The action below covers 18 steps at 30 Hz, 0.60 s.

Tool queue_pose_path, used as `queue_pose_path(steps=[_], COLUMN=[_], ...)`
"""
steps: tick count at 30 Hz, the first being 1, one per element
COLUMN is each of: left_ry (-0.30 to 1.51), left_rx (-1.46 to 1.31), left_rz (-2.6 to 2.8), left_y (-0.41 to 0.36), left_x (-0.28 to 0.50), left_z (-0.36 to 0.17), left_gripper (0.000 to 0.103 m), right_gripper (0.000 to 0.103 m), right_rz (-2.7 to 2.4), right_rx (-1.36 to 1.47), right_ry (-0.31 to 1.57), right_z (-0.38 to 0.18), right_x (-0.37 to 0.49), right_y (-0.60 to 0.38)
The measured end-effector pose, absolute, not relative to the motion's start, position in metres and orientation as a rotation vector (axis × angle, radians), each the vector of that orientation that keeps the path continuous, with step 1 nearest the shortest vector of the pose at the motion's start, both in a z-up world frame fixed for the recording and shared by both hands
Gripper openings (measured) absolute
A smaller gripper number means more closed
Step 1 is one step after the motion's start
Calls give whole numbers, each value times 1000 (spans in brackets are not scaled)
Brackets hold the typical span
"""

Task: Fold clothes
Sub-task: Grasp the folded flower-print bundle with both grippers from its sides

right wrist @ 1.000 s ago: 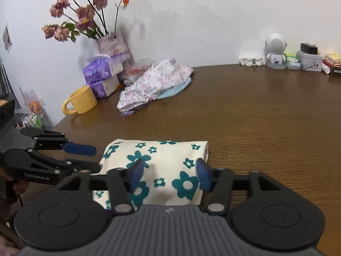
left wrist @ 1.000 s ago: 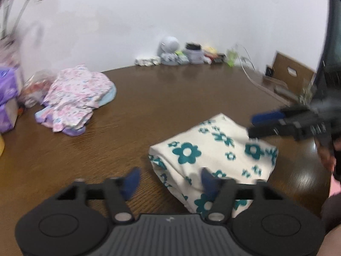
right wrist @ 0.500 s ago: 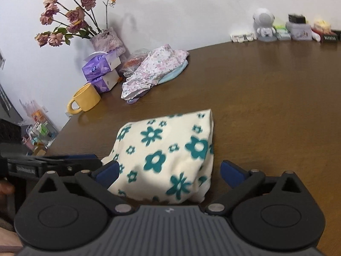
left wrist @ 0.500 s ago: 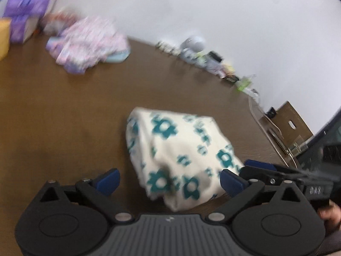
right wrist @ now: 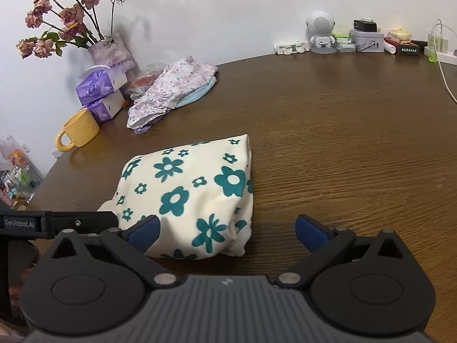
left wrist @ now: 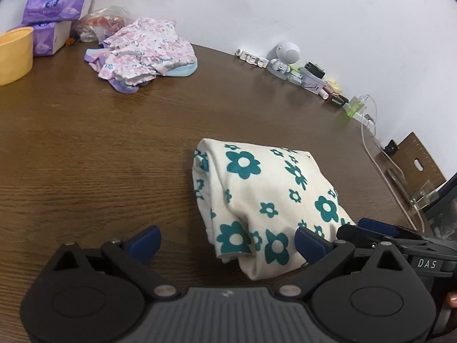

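Lying folded, floral garment (left wrist: 265,200) sits btwn 2 open tongs (left wrist: 225,241) (right wrist: 225,233).

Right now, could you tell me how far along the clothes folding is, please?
Done: the flowered cloth lies folded in a compact bundle on the table. In hand: nothing; the left gripper and right gripper both stand open at its near end, pads not pressing it. Left: the pink clothes by the tissue boxes look loosely piled, probably still unfolded.

Garment (right wrist: 188,188) near edge — hidden behind fingers (right wrist: 142,233).
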<state>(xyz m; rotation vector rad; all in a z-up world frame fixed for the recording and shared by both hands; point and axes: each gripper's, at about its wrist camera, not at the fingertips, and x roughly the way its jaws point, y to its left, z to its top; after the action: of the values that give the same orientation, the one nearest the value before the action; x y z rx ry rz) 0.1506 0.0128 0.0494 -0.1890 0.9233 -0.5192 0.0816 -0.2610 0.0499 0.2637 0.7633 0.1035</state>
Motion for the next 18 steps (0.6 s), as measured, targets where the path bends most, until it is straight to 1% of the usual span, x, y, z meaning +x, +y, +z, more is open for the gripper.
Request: queue_pose_path(steps=[12,15,18], left_ry=[914,923,927], left_rx=[-153,-164,-196], left_rz=[-519,-531,-548], left_y=[6,6,8], left_x=[157,163,171], left_z=[52,50,47], left_gripper=[101,101,100], right_gripper=[103,103,103], right_rz=[139,155,184], right_rx=[228,251,335], right_ry=[757,764,772], right_z=[55,52,45], right_x=[90,97,105], right_y=[-254,-257,-270])
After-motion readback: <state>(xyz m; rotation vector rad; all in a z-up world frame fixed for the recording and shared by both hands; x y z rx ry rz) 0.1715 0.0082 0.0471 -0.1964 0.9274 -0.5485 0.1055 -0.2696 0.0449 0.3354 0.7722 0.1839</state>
